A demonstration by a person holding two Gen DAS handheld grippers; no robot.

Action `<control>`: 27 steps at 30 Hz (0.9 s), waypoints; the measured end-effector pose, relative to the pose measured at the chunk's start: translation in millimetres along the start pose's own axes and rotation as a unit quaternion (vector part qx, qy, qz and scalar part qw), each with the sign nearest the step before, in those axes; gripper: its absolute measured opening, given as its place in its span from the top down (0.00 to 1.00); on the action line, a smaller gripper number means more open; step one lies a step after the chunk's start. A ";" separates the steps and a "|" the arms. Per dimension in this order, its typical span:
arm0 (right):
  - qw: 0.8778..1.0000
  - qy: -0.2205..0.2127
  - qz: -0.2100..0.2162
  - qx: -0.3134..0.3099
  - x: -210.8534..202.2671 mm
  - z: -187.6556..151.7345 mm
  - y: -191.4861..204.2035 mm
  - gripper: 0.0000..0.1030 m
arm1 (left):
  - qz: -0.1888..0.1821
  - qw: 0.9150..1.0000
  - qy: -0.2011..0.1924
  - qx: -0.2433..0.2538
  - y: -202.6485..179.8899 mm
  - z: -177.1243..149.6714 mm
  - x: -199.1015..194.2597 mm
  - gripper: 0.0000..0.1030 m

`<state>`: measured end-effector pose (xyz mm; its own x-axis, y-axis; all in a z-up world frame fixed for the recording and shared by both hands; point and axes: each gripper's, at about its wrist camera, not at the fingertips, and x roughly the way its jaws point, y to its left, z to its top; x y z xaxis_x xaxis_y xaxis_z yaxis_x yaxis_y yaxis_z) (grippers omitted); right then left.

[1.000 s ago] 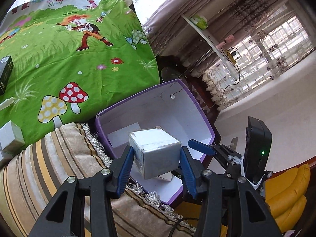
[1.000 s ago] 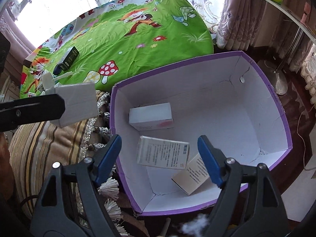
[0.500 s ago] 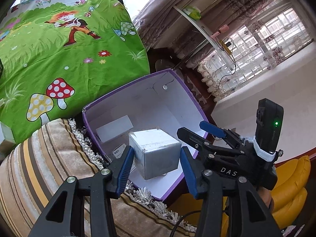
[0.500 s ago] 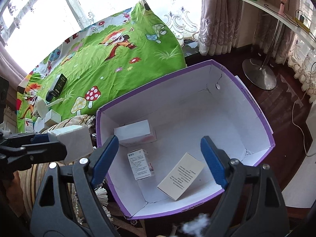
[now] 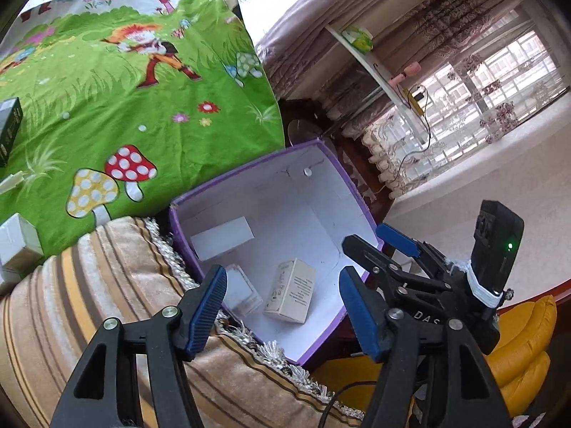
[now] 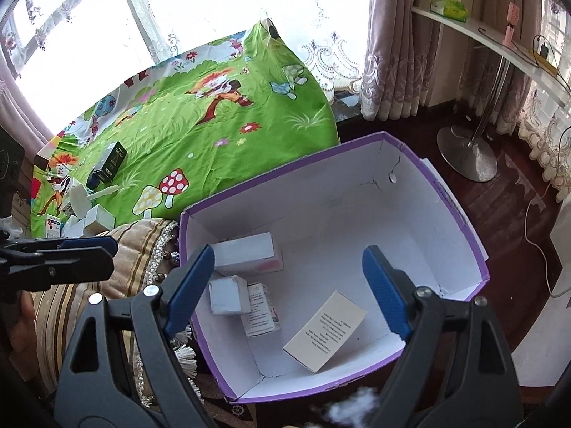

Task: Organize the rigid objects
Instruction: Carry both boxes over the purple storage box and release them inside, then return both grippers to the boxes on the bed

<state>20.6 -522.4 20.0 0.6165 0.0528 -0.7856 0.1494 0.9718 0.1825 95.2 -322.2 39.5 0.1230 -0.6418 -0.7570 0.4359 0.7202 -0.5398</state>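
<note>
The green cartoon-print sheet (image 6: 200, 114) is spreading across the bed as the staging ground, and a cluster of small boxes (image 6: 89, 217) is still lying at its near corner with a dark box (image 6: 110, 162) a little beyond, probably waiting their turn. Just beside the sheet's edge, a striped fringed cushion (image 5: 89, 285) is lying against the purple-rimmed cardboard box (image 6: 460, 221), which is sitting open-topped below both grippers, most likely so items can simply be dropped in from above.

Inside the box, four cartons are resting on the white floor: a long white carton (image 6: 246, 253) against the near-left wall, a small white cube box (image 6: 228, 294) touching a printed carton (image 6: 260, 310) beside it, and a cream leaflet-printed carton (image 6: 326, 330) lying tilted nearer the front wall. The cube box looks like the newest arrival.

The left gripper (image 5: 282, 306) is hovering over the box's left rim; its jaws have just been opening and are standing moderately apart with nothing between the pads. The right gripper (image 6: 289, 290) is hanging above the box interior with its jaws spread wide, gripping nothing and touching nothing.
</note>
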 end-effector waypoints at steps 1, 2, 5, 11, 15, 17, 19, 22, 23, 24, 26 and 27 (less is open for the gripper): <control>1.000 -0.007 0.002 -0.003 -2.6 1.0 1.9 0.16 | 0.005 1.000 -0.013 0.003 1.2 0.5 -5.7 0.36; 1.000 -0.012 0.003 -0.006 -4.3 2.4 4.3 0.16 | 0.011 1.000 -0.028 0.009 3.5 0.0 -12.6 0.36; 1.000 -0.012 0.013 -0.014 -7.0 5.5 13.1 0.16 | 0.031 0.997 -0.064 0.031 8.9 -3.0 -30.5 0.36; 0.999 -0.014 0.029 -0.040 -12.2 10.9 37.2 0.16 | 0.057 0.994 -0.088 0.016 39.5 -14.0 -61.3 0.36; 0.998 -0.018 0.034 -0.049 -14.0 18.8 54.3 0.16 | 0.067 0.992 -0.106 -0.015 67.4 -21.7 -85.7 0.36; 0.998 -0.018 0.040 -0.049 -14.1 22.7 62.4 0.16 | 0.079 0.989 -0.121 -0.026 80.9 -26.8 -99.6 0.36; 0.997 -0.017 0.048 -0.052 -13.8 26.5 71.8 0.16 | 0.091 0.986 -0.135 -0.042 97.9 -32.3 -114.7 0.36; 0.997 -0.015 0.048 -0.061 -11.6 31.9 86.9 0.16 | 0.104 0.980 -0.155 -0.069 125.5 -41.8 -137.2 0.36; 0.997 -0.015 0.049 -0.064 -10.7 33.5 91.5 0.16 | 0.112 0.978 -0.161 -0.077 134.5 -45.1 -145.2 0.36; 0.996 -0.014 0.052 -0.068 -9.4 34.7 96.4 0.16 | 0.118 0.975 -0.167 -0.084 142.8 -47.6 -152.5 0.36; 0.996 -0.012 0.058 -0.074 -6.8 37.4 106.4 0.16 | 0.135 0.970 -0.178 -0.095 157.8 -53.9 -167.8 0.36; 0.995 -0.011 0.060 -0.078 -5.6 38.7 111.3 0.16 | 0.145 0.967 -0.184 -0.102 166.4 -57.7 -175.8 0.36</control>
<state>63.7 -423.4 67.5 0.6396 0.1669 -0.7504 -0.0473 0.9828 0.1782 94.7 -74.3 61.5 0.5381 -0.4289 -0.7256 0.1564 0.8967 -0.4141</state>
